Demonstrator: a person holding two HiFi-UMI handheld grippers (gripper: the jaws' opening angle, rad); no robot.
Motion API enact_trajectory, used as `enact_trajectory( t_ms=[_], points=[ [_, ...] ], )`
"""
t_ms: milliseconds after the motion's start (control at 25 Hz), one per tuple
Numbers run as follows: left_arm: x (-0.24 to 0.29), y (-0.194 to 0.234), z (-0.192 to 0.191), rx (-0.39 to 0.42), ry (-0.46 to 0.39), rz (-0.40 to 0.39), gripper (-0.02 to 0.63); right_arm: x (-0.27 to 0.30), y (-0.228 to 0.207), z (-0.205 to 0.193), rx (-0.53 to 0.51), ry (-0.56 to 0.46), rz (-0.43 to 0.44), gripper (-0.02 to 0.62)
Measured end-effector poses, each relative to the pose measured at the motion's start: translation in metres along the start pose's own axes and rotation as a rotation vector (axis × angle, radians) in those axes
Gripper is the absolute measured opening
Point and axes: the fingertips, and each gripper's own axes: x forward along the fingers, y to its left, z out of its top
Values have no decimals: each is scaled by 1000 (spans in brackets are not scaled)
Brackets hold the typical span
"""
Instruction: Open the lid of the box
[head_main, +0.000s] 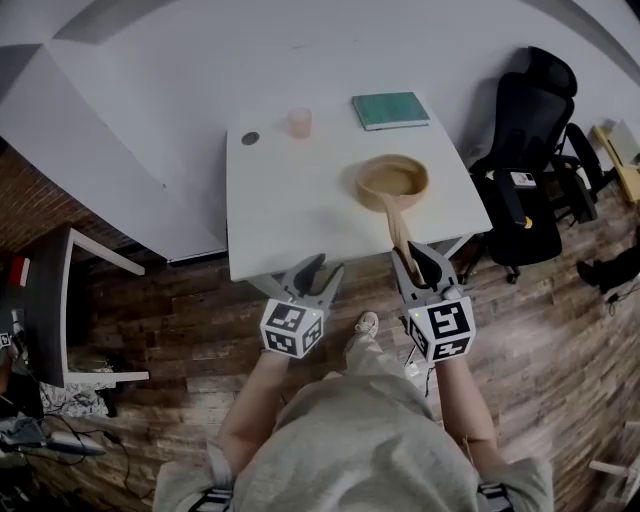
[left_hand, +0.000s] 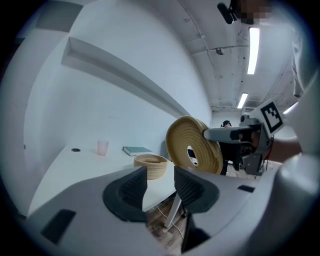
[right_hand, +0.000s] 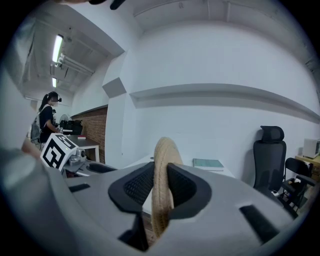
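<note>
The round woven box stands open on the white table, toward its right side. Its flat woven lid is lifted off and held on edge over the table's front edge, with my right gripper shut on its rim. In the right gripper view the lid stands upright between the pads of that gripper. My left gripper hovers at the table's front edge, left of the lid, open with nothing between its jaws. The left gripper view shows the lid's face beyond this gripper, and the box behind.
A pink cup, a small dark disc and a green book sit along the table's far edge. A black office chair stands right of the table. A dark side table is at the left, on wooden flooring.
</note>
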Motion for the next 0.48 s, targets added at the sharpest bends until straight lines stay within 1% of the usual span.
enact_trajectory(
  t_ms=[80, 240, 360, 480],
  points=[
    [-13, -3, 0, -1, -17, 30, 116, -11, 9, -1, 11, -8, 7, 84],
    [-39, -11, 3, 3, -49, 76, 70, -31, 27, -4, 51, -32, 23, 84],
    [-57, -19, 5, 2, -72, 108, 47, -46, 38, -7, 81, -49, 32, 84],
    [-76, -26, 6, -2, -90, 133, 37, -61, 50, -11, 99, -59, 44, 84]
  ],
)
